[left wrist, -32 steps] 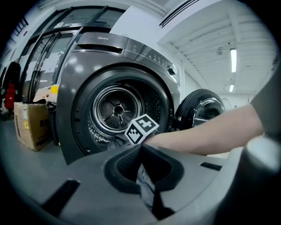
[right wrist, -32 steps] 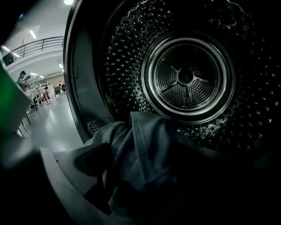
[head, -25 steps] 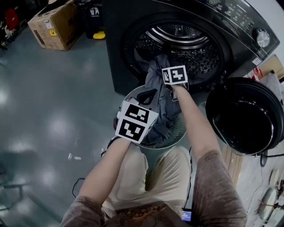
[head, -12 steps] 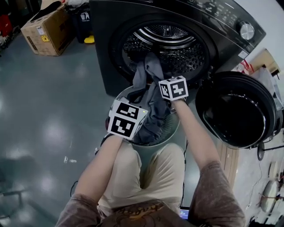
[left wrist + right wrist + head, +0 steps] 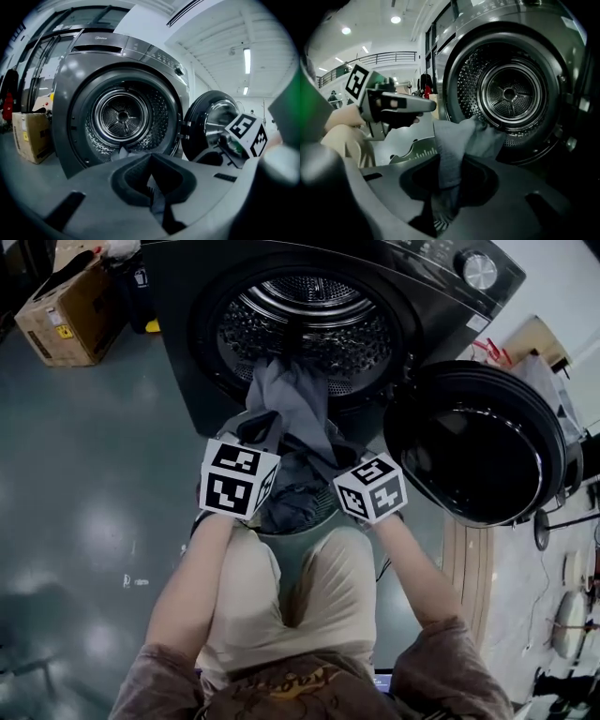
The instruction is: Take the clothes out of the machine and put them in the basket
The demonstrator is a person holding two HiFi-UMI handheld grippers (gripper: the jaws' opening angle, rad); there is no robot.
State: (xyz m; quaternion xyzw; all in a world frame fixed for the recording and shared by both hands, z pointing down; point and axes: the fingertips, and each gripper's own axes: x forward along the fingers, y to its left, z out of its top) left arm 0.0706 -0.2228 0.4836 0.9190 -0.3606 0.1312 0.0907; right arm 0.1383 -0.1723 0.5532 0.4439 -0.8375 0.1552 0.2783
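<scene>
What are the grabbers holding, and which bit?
Right gripper pinches the grey garment by a bunched fold; left gripper pinches a thin cloth edge, maybe the same.

Short-sleeved brown patterned shirt (image 5: pixel 441 667) and beige trousers (image 5: pixel 248 587); left gripper (image 5: pixel 152 199) and right gripper (image 5: pixel 440 206) have grey bodies, each with a white cube (image 5: pixel 237 481) of black square markers at its rear

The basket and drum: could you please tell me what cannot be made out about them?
- Contents of the basket: in the head view the grey garment and the marker cubes of the left gripper and right gripper cover them; the right gripper view shows only some rim.
- Bottom front of the drum: the garment hides it in the head view, the gripper bodies in both gripper views.
- Print on the control panel: too small, head view.
</scene>
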